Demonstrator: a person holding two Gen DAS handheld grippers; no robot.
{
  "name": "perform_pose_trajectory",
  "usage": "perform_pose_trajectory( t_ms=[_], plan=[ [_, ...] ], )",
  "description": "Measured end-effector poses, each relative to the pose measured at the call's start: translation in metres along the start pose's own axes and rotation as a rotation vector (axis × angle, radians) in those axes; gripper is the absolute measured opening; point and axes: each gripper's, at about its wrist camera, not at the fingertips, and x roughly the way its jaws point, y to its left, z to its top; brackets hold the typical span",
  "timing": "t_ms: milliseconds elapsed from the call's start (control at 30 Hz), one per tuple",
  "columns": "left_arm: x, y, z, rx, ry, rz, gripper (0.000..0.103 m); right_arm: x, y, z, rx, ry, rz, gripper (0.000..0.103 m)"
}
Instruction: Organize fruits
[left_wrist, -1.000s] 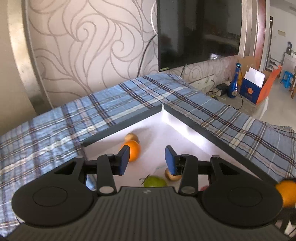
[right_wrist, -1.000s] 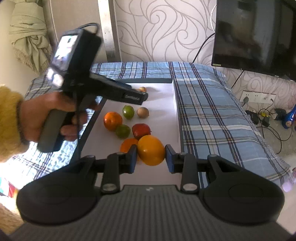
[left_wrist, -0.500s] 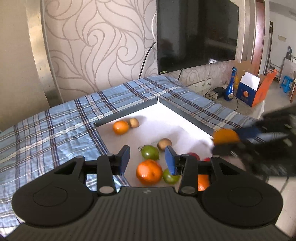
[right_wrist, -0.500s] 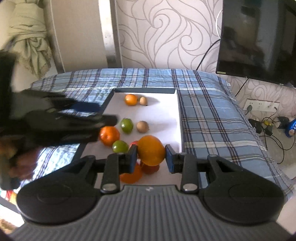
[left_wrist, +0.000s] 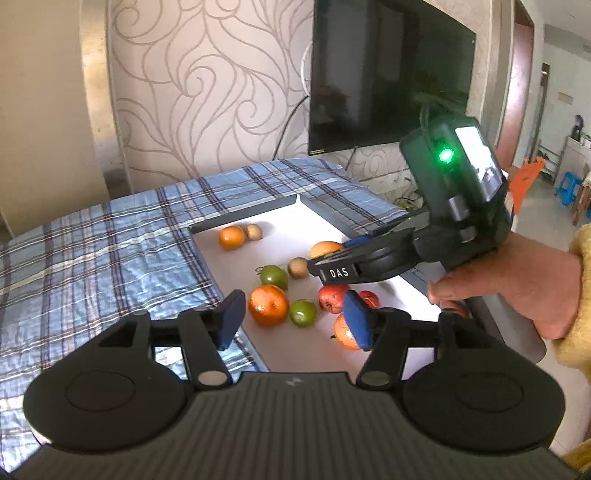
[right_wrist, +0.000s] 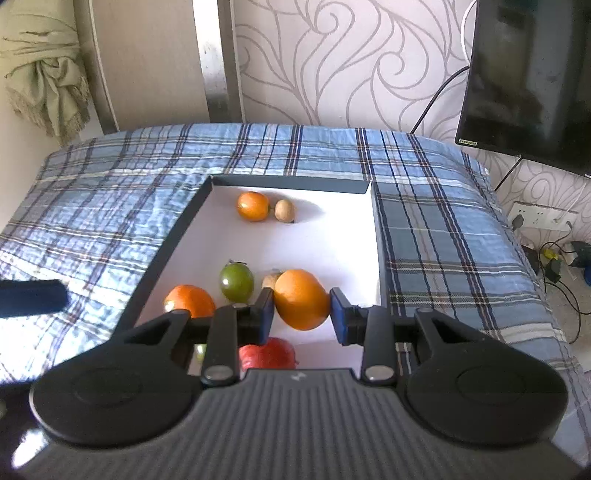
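A white tray with a dark rim lies on the plaid cloth and holds several fruits. My left gripper hovers over the tray's near end, its jaws opening with nothing pressed between them; an orange and a green fruit lie just beyond them. My right gripper is shut on a large orange above the tray. In the left wrist view a hand holds that gripper over the tray's right side. An orange and a brown fruit sit at the far end.
More fruit lies mid-tray: a green one, an orange, a red one. The blue plaid cloth surrounds the tray. A wall-mounted TV hangs behind; sockets and cables lie at the right.
My left gripper has drawn back from the tray's far end to its near end and its jaws have widened. My right gripper has carried the orange forward over the tray.
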Motion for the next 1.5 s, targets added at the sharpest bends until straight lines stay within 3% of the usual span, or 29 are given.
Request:
perform_pose_trajectory(
  t_ms=[333,700,900,967,1033,1200,1300,1500],
  plan=[
    [0.015,-0.008,0.005,-0.022,0.046,0.142,0.065,0.016,-0.005,-0.002,0.004,0.05,0.032,0.036],
    [0.029,-0.026,0.022,-0.004,0.042,0.174,0.065,0.012,-0.014,0.001,-0.002,0.039,0.06,0.036],
    [0.033,-0.029,0.022,0.013,0.055,0.144,0.066,-0.011,-0.015,0.004,0.024,-0.046,0.088,0.04],
    [0.033,-0.031,0.023,0.03,0.044,0.135,0.072,-0.024,-0.016,0.006,0.037,-0.071,0.09,0.04],
    [0.03,-0.034,0.023,0.068,0.017,0.14,0.085,-0.039,-0.017,0.006,0.045,-0.093,0.076,0.041],
    [0.013,-0.031,0.024,0.111,-0.042,0.152,0.101,-0.094,-0.026,-0.001,0.119,-0.152,0.041,0.042],
    [0.0,-0.015,0.024,0.106,-0.066,0.154,0.103,-0.126,-0.028,-0.012,0.177,-0.188,-0.003,0.054],
    [-0.01,0.03,0.026,0.027,-0.035,0.141,0.103,-0.156,-0.016,-0.033,0.266,-0.189,-0.062,0.054]
  ],
)
